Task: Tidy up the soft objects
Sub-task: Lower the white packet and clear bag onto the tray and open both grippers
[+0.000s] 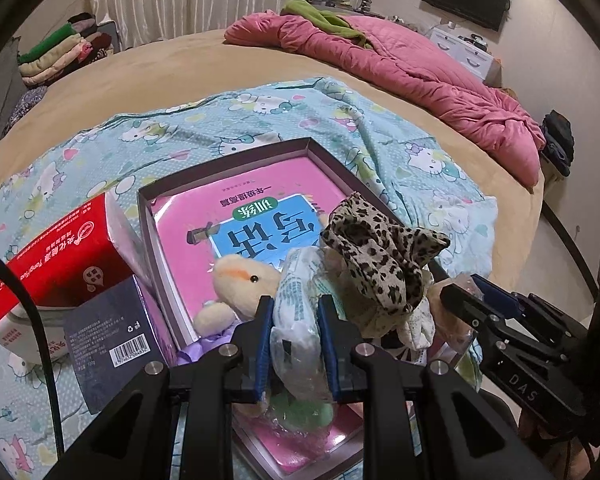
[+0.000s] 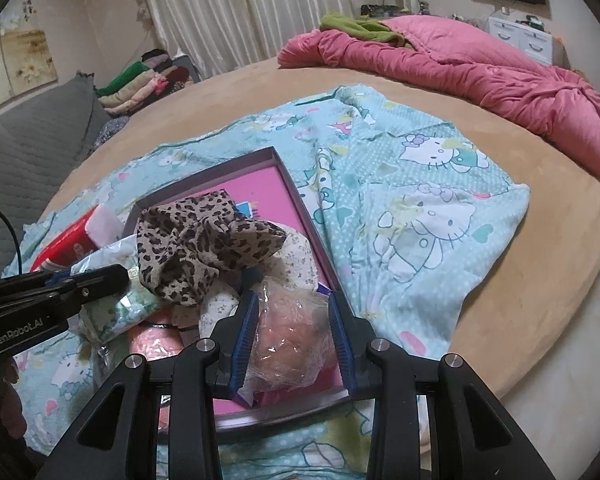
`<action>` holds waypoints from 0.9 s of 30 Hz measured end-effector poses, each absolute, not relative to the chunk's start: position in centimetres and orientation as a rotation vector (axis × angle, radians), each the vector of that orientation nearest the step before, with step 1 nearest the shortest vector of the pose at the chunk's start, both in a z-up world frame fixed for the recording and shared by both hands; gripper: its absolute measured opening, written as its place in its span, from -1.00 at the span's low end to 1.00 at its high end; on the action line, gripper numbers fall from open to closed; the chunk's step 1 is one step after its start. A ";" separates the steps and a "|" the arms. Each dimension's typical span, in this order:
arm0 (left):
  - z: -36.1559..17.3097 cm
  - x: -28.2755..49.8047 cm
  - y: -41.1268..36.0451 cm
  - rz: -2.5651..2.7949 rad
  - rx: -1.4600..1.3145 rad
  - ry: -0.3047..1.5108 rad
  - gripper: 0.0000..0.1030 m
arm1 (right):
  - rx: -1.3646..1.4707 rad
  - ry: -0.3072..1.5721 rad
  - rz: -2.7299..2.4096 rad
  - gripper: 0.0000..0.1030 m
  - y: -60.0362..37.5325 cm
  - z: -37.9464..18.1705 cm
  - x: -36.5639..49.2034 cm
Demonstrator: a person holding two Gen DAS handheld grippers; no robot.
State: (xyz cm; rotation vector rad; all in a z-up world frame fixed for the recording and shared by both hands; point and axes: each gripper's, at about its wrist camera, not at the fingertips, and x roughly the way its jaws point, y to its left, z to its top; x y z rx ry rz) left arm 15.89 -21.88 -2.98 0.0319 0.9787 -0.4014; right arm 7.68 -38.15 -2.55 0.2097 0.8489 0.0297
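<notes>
Plastic-wrapped packet [image 1: 296, 320] clamped in down-tilted left gripper [image 1: 294, 320] over box [image 1: 328, 160].

Tan bed [image 2: 500, 280], cartoon-cat sheet [image 2: 420, 208], pink quilt [image 2: 480, 68]

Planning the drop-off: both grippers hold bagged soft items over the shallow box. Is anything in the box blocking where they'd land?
Yes. The leopard-print cloth and a plush toy already sit in the box, right ahead of the left gripper and right gripper.

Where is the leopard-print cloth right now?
Leopard-print cloth lies on the pile in the box, centre-right in the left wrist view, beside the plush toy.
</notes>
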 end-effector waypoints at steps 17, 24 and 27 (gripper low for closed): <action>-3.3 16.7 -20.7 -0.387 -0.018 0.984 -0.53 | 0.156 0.839 0.094 -0.27 -35.9 -3.1 8.8; -3.3 16.7 -20.2 -0.385 -0.038 0.995 -0.49 | 0.161 0.848 0.072 -0.26 -36.4 -2.8 8.0; -3.4 16.6 -20.1 -0.382 -0.037 0.997 -0.48 | 0.168 0.850 0.031 -0.27 -37.1 -2.5 7.5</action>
